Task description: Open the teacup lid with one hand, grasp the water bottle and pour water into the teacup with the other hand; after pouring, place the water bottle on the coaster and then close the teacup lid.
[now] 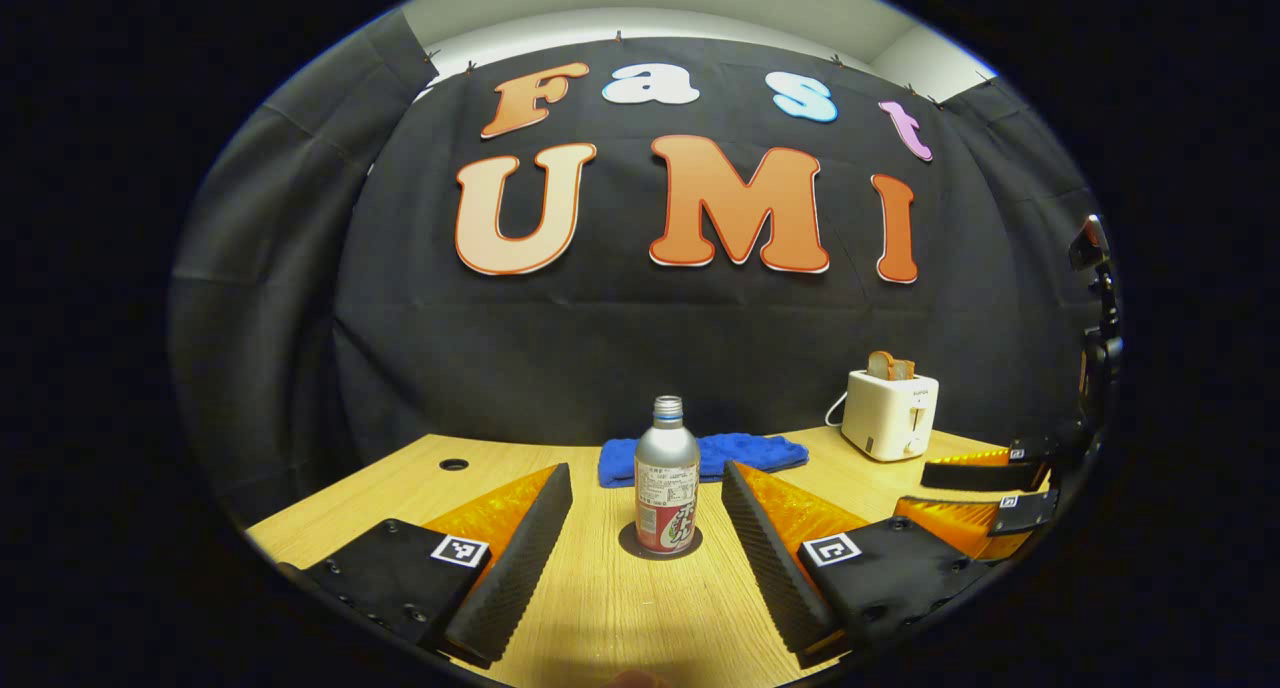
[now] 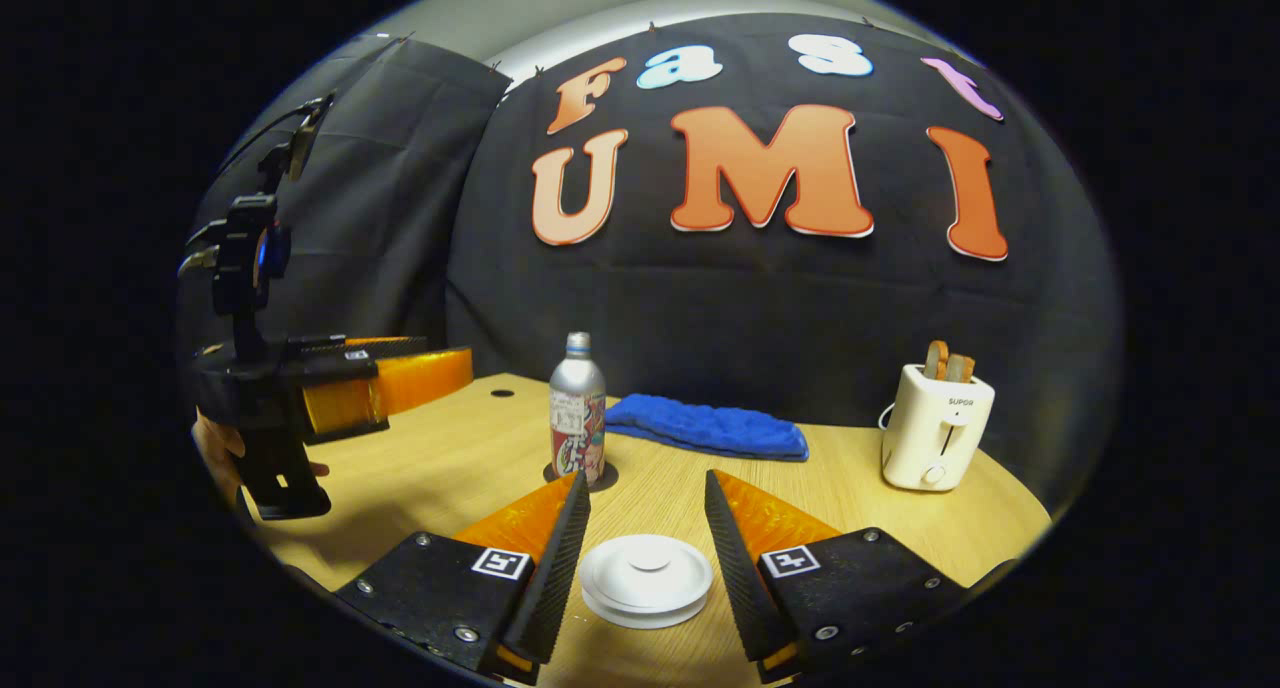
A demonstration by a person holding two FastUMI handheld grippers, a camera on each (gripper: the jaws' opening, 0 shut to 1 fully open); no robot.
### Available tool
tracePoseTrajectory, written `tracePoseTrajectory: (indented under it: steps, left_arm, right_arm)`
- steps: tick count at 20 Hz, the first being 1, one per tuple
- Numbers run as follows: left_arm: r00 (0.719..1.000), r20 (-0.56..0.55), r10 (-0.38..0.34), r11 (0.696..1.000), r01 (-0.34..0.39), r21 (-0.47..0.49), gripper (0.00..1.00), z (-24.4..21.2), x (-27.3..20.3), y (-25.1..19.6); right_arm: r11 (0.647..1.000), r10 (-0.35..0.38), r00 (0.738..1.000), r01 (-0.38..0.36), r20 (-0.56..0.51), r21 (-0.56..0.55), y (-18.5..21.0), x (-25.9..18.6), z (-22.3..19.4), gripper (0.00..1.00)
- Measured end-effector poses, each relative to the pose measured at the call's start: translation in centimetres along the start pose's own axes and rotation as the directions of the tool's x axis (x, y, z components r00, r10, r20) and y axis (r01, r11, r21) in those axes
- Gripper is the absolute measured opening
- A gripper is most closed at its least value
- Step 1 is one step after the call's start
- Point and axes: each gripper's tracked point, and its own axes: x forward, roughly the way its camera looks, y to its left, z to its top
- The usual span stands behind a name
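**One bottle on its coaster, one lidded teacup, both jaws wide**

Left gripper view: nearest is the left gripper (image 1: 645, 488), its jaws spread wide and holding nothing. Between them, farther along the bench (image 1: 610, 608), one water bottle (image 1: 667, 478) stands upright on one dark round coaster (image 1: 660, 546), its cap on. Behind it, at the bench's far edge, lies one folded blue cloth (image 1: 745, 455). One white toaster (image 1: 890, 414) stands toward the far right corner with two slices of toast in its slots. The right gripper (image 1: 985, 493) shows at the bench's right edge.

Right gripper view: nearest is the right gripper (image 2: 645, 503), its jaws wide apart and empty. Between them sits one white teacup lid (image 2: 646, 578), seen from above; whatever is under it is hidden. Beyond stands the water bottle on the coaster, then the blue cloth; the toaster is at the right. The left gripper, held by a hand (image 2: 215, 443), hovers over the bench's left edge.
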Motion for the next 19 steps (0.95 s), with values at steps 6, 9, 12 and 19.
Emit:
tracePoseTrajectory:
  steps: [6,9,12,19]
  left_arm:
    - [0.998,0.053,0.027,1.0,-0.027,0.007,0.98,2.4,-2.6,-0.3]
    - [0.996,0.079,0.032,0.999,-0.033,0.005,1.0,3.2,-3.9,-0.6]
    - [0.993,0.103,0.058,0.998,-0.06,0.012,1.0,3.8,-4.7,0.1]
    - [0.988,0.12,0.096,0.995,-0.098,0.014,1.0,4.1,-5.7,1.2]
  right_arm:
    - [0.998,-0.053,0.988,0.059,0.148,-0.032,-1.3,-2.4,5.2,0.8]
    - [0.997,-0.069,0.981,0.074,0.18,-0.019,-1.4,-3.1,6.3,0.8]
    - [0.993,-0.108,0.978,0.114,0.181,-0.026,-2.5,-3.4,6.5,0.8]
    - [0.983,-0.169,0.971,0.179,0.171,-0.045,-4.2,-4.2,6.7,0.82]
